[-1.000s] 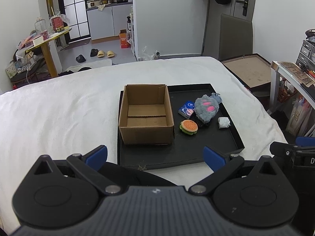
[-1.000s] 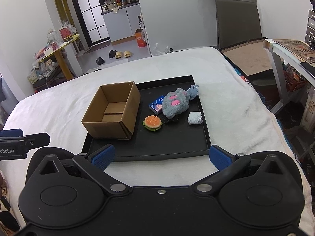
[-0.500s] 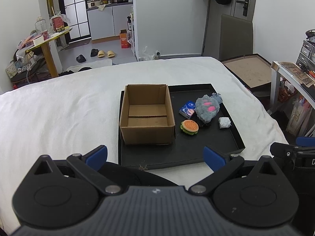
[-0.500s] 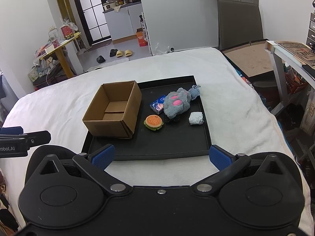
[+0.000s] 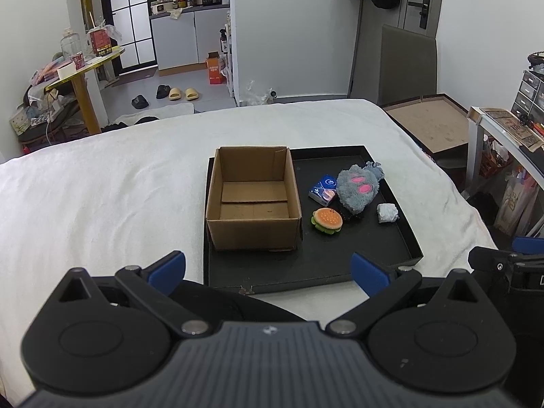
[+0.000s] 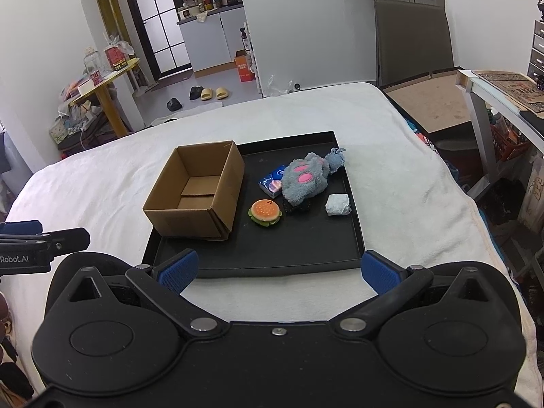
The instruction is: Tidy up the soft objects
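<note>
A black tray (image 5: pixel 306 272) (image 6: pixel 295 255) lies on a white-covered bed. In its left half stands an open, empty cardboard box (image 5: pixel 253 200) (image 6: pixel 197 193). To the right lie a grey plush with pink spots (image 5: pixel 357 190) (image 6: pixel 306 178), a burger toy (image 5: pixel 327 221) (image 6: pixel 265 212), a blue packet (image 5: pixel 323 188) (image 6: pixel 271 182), a small black item (image 6: pixel 299 206) and a white wad (image 5: pixel 387 212) (image 6: pixel 337 204). My left gripper (image 5: pixel 268 268) and right gripper (image 6: pixel 278 270) are both open and empty, held in front of the tray's near edge.
The white bed cover (image 5: pixel 102 204) spreads all around the tray. A desk (image 6: pixel 493 85) and a flat brown board (image 5: pixel 431 125) stand past the bed's right edge. A yellow side table (image 5: pixel 85 68) and slippers (image 5: pixel 183 93) are on the floor beyond.
Both views have drifted slightly closer to the tray. Nothing on the tray has moved and both grippers stay open.
</note>
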The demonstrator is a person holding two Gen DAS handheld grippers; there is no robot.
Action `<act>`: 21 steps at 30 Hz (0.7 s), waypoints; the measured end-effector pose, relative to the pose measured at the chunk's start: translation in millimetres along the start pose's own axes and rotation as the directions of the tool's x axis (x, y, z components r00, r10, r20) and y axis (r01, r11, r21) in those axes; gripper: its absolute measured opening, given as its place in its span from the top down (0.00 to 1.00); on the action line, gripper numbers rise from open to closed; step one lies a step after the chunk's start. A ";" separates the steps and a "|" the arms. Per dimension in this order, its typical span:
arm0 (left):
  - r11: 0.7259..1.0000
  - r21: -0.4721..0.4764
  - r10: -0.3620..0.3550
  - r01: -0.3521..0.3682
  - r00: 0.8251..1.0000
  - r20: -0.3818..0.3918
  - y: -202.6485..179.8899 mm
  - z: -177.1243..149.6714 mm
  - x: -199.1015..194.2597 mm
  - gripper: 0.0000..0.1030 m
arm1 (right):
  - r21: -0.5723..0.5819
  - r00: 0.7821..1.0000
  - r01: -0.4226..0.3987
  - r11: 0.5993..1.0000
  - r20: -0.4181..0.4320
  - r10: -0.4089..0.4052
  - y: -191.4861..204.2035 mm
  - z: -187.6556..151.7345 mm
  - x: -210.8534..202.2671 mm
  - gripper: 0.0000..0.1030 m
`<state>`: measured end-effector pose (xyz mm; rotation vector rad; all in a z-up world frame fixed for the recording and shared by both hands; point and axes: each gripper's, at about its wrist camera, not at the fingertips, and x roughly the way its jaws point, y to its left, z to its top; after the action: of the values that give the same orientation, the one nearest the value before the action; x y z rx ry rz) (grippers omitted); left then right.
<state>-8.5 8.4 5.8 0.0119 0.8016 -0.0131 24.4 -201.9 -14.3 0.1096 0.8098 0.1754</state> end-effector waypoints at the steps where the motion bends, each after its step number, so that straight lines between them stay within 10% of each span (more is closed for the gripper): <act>1: 1.000 -0.002 -0.001 0.001 1.000 0.001 0.3 0.0 0.6 0.00 | 0.000 1.000 0.001 1.000 0.001 -0.001 0.1 -0.1 -0.1 0.00; 21: 0.997 -0.055 0.046 -0.048 0.998 -0.036 21.1 1.8 50.8 0.00 | 0.031 1.000 -0.016 0.999 -0.005 0.016 -15.5 1.6 35.7 0.00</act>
<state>28.5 29.2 -29.4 -0.0214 0.8364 0.0541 51.4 -210.1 -41.0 0.1448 0.8174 0.1781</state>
